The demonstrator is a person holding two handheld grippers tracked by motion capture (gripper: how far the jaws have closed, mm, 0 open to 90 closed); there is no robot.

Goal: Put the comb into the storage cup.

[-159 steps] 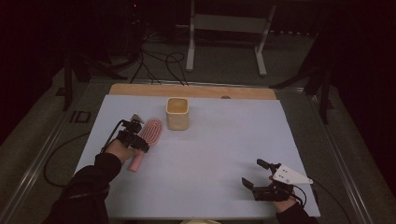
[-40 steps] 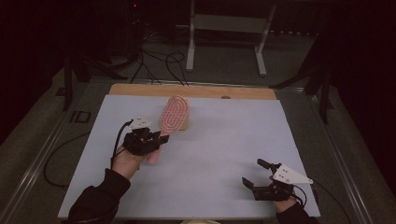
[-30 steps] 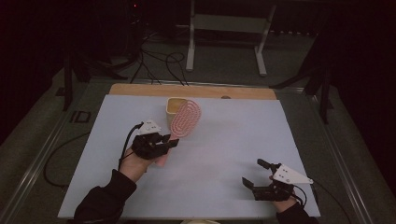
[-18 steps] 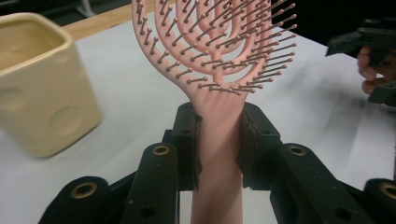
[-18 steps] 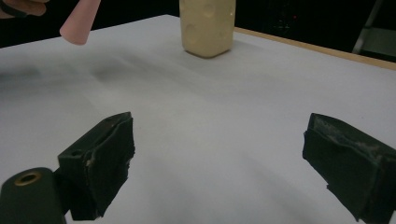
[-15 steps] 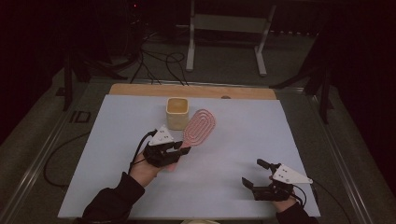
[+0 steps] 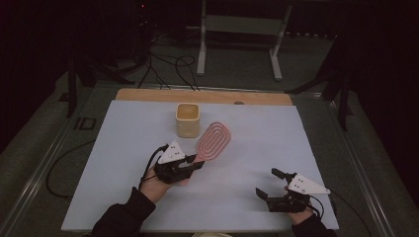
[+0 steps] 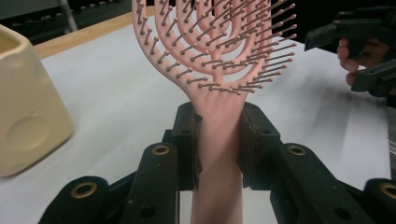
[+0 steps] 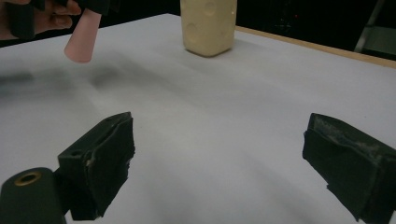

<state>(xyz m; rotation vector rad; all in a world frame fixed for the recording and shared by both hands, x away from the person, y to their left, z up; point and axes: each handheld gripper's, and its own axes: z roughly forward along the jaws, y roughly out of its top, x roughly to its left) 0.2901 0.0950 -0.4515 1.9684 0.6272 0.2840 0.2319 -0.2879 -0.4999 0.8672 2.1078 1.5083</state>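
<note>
Pink hairbrush (image 8: 219, 84) clenched by the handle in the left gripper (image 7: 190, 165) and lifted beside the cream cup (image 7: 188, 120) — seemingly bound for it, not yet in — right gripper (image 7: 271, 184) gaping, idle, near right.

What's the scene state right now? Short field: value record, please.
surface: light sheet on a table, wooden strip along the far edge
left gripper: shut on the hairbrush handle, jaws on either side of it
hairbrush: pink, held off the table, head pointing away from the person, bristles visible in the left gripper view
cup: cream, upright, open top, just left of the brush head in the high view; contact unclear
right gripper: open, low over the near right of the sheet, nothing between its jaws
</note>
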